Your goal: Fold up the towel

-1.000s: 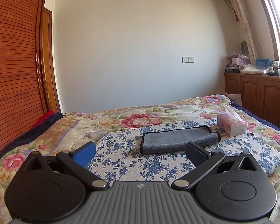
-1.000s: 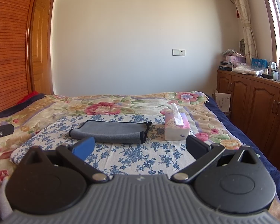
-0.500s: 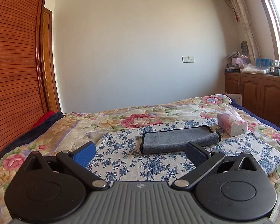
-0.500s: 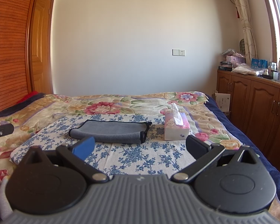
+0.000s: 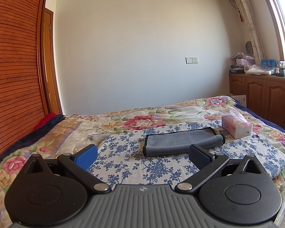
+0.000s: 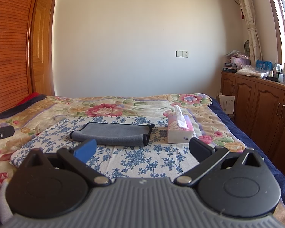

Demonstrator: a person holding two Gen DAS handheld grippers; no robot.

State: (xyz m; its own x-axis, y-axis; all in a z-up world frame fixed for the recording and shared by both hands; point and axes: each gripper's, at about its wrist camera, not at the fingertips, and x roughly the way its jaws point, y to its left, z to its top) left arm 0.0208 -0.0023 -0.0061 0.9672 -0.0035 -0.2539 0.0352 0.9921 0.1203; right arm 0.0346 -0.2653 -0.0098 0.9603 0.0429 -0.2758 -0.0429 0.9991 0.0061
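Hovering level — left gripper (image 5: pixel 142 156), right gripper (image 6: pixel 142 150), jaws wide, empty, short of folded towel (image 5: pixel 182 142).

So the whole setup sits on a bed (image 5: pixel 123 117) with a big floral quilt, pink flowers all over. Spread on top of that is a blue-and-white flowered cloth (image 5: pixel 134 163), and it runs right under the open jaws of both tongs. On the cloth, a bit ahead of the tips, lies a grey towel (image 5: pixel 178 142) with dark edging, already folded into a long strip, one end rolled over. Just past the towel's end, out toward the right-hand tong's side, stands a pink tissue box (image 6: pixel 178 133) with a tissue poking up. Towel and box are near each other, not touching.
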